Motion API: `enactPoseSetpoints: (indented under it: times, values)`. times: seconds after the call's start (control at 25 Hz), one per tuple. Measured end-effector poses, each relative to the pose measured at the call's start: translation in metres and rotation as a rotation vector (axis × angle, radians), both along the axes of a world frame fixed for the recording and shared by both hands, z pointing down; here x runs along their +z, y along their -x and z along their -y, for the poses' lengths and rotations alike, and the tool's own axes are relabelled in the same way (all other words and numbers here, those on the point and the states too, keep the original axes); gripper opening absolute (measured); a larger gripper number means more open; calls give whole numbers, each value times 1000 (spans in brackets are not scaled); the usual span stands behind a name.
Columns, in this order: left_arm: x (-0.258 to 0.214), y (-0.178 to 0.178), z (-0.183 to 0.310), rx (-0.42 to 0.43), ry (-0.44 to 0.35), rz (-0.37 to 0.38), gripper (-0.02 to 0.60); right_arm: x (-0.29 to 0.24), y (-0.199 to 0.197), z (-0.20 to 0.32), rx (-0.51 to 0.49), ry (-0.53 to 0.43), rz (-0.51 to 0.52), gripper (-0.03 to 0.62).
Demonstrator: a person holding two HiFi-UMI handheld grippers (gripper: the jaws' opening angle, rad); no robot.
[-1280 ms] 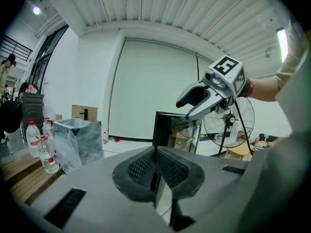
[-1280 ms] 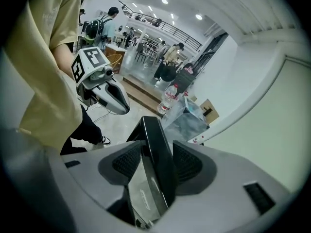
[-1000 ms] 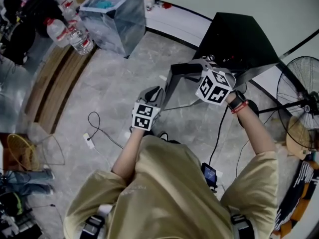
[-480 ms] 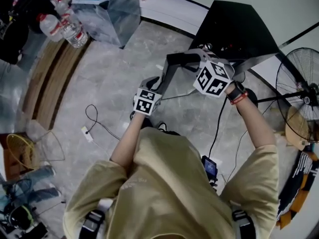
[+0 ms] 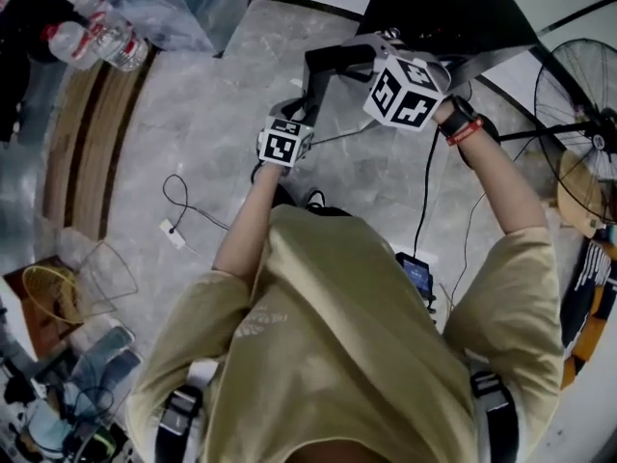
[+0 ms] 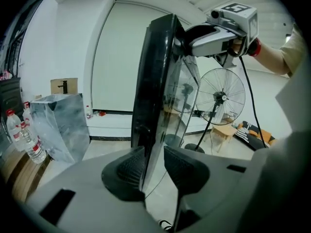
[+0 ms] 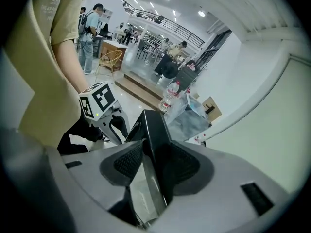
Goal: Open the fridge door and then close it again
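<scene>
- Currently the fridge, a squat black cabinet on the marble floor, stands straight ahead of the person and close enough for both arms to reach it.
- The fridge door, a dark frame round a glass pane, is swung out from the cabinet. It is seen edge-on in the left gripper view, with the room showing through the glass. I judge the opening half done and the closing half still to come.
- A pedestal fan stands well apart on the far side, clear of the door's swing.
- The right gripper sits high on the door. Its jaws have just been closing, and the pads now clamp the top corner of the dark frame. From up there it seems placed to steady the panel and steer the swing back.
- The left gripper is lower down and tilted downward. Its jaws have just been opening and stand at a middling gap. The door's free edge runs between the pads, which do not press on it. It looks like a loose guide on that edge, so the upper grip is the one carrying the door.
</scene>
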State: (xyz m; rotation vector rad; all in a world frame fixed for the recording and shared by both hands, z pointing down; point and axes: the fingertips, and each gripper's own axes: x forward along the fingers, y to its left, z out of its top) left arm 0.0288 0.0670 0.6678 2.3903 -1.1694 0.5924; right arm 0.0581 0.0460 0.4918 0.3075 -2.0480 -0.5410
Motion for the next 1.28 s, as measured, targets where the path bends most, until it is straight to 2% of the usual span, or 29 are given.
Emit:
enactPoseSetpoints:
  times: [0.16,0.52,0.88,1.28]
  values:
    - [3,1,7,-38,8,11,95,1,-2,2,6,10,-4,195]
    - [10,11,27,-10,11,20,84,8,8,21,38,10,0,195]
    - [6,6,37,41,16,37,84,3,2,30,87,22,-8,195]
    - [7,9,59,41,12,68,84,4,4,49,144,-12,26,195]
